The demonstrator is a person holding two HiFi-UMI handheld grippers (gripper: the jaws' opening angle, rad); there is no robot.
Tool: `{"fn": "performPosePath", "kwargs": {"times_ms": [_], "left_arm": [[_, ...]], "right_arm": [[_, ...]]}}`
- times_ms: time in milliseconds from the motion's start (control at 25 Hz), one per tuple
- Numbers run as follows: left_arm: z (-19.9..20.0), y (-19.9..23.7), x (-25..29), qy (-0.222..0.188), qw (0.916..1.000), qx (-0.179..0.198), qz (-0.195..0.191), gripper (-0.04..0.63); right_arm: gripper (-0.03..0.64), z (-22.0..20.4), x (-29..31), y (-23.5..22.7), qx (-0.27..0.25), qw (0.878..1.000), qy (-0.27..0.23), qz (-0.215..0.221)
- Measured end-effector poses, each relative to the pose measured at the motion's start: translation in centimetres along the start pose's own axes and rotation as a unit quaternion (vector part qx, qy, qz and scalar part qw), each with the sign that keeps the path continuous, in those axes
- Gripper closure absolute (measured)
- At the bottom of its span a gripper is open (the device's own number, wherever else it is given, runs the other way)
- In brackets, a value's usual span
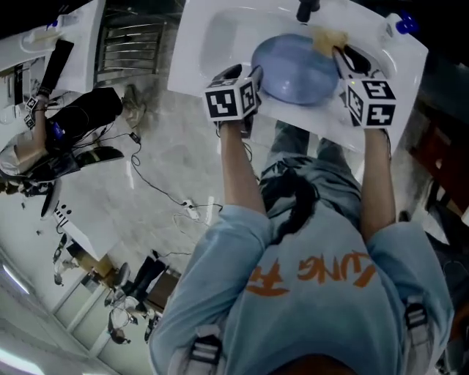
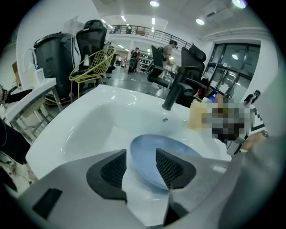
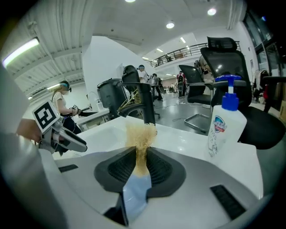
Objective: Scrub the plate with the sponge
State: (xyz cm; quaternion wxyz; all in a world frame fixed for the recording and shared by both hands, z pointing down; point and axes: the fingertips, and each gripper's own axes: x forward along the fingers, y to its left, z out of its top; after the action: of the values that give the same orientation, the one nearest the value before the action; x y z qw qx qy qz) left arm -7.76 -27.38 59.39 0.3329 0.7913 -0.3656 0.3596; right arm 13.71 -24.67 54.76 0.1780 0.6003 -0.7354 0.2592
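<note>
A pale blue plate [image 1: 297, 69] lies in the white sink [image 1: 212, 44]. My left gripper [image 1: 248, 79] is at the plate's left rim. In the left gripper view its jaws [image 2: 140, 163] stand open with the plate's near edge [image 2: 152, 154] between them, and the pads do not press on it. At the plate's far right edge my right gripper [image 1: 343, 57] is shut on a yellow sponge [image 1: 327, 38]. In the right gripper view the sponge [image 3: 140, 134] is squeezed thin between the pads [image 3: 120, 167], with the plate [image 3: 134, 194] showing below.
A black faucet [image 1: 306, 9] stands at the back of the sink. A white soap bottle with a blue pump [image 3: 225, 123] stands on the sink's right rim. Office chairs, bins and cables fill the floor around; a person sits at the left.
</note>
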Motion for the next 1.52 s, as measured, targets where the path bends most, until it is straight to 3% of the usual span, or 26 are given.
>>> {"fn": "performPosePath", "kwargs": {"times_ms": [360,560,680,800,1000,1160,1280,1520], "left_arm": [[1.4,1.2,5.0,0.082,0.9937,0.059,-0.047,0.365],[0.4,1.5,7.3,0.152,0.9818,0.088,-0.072,0.354],[-0.2,2.3,8.8,0.185,0.9756,0.084,-0.083,0.356],[-1.3,2.0,10.0,0.233,0.9625,0.069,-0.120,0.356],[-3.9,1.1,11.0,0.330,0.9270,0.035,-0.174,0.368],[-4.4,0.5,11.5,0.350,0.9164,-0.016,-0.194,0.461],[-3.5,0.4,11.5,0.324,0.9225,-0.037,-0.206,0.507],[-2.3,1.5,10.1,0.277,0.9430,-0.097,-0.158,0.531]], "right_arm": [[0.543,-1.9,1.0,-2.0,0.013,0.998,0.028,-0.061],[0.543,-2.5,1.3,-2.8,0.031,0.995,0.036,-0.087],[0.543,-2.8,1.5,-3.0,0.036,0.994,0.042,-0.097],[0.543,-3.1,1.4,-3.4,0.038,0.992,0.049,-0.108],[0.543,-3.1,0.5,-4.3,0.040,0.989,0.060,-0.127],[0.543,-3.1,0.3,-5.2,0.039,0.988,0.065,-0.133],[0.543,-3.2,0.7,-5.0,0.030,0.989,0.066,-0.128],[0.545,-1.6,0.7,-3.5,0.018,0.995,0.042,-0.093]]}}
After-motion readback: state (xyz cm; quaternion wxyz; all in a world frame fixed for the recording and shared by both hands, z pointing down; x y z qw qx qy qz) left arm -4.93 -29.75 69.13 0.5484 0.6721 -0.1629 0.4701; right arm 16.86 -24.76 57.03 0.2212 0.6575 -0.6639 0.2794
